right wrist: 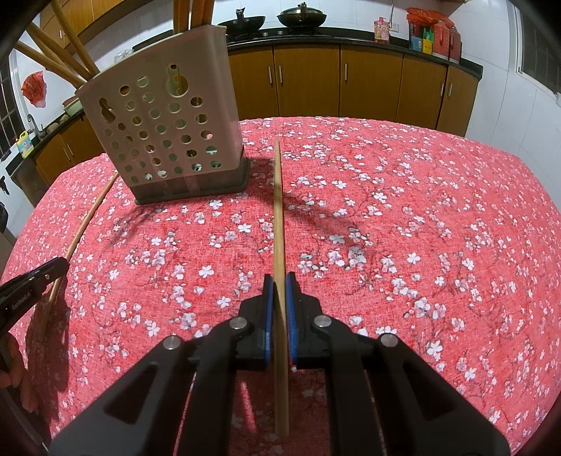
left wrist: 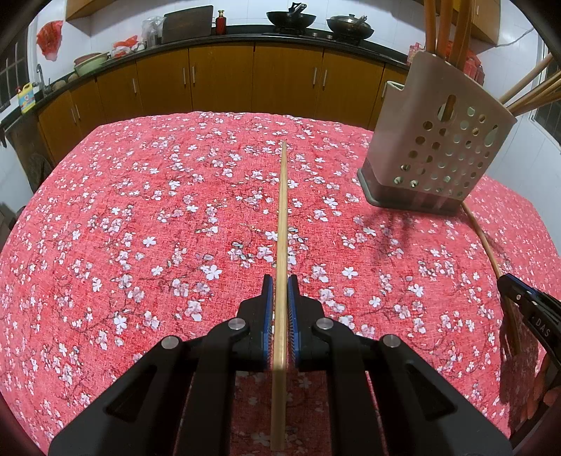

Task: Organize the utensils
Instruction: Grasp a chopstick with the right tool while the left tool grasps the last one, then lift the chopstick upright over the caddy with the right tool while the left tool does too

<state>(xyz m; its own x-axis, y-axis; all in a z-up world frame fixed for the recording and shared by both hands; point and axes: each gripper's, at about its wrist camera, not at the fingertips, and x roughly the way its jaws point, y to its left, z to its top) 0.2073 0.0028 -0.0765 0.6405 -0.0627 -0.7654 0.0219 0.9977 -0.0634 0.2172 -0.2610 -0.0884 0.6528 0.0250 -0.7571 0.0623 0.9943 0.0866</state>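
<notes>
Chopsticks, wooden, two loose pieces, each clamped in a gripper above a red floral tablecloth [left wrist: 140,210]. Left gripper [left wrist: 279,280]: blue pads [left wrist: 267,308] closed on one chopstick [left wrist: 282,228], which runs forward along the fingers, tip pointing far. Holder: beige perforated utensil caddy [left wrist: 438,154] on a dark base, standing to the right of that chopstick at the far right of the table (more chopsticks lean out of its top). Right gripper [right wrist: 279,279]: pads pressed on a second chopstick [right wrist: 278,217], just right of the caddy's base. Background: wooden cabinets [left wrist: 224,80], two woks [right wrist: 301,15] on the far counter.
</notes>
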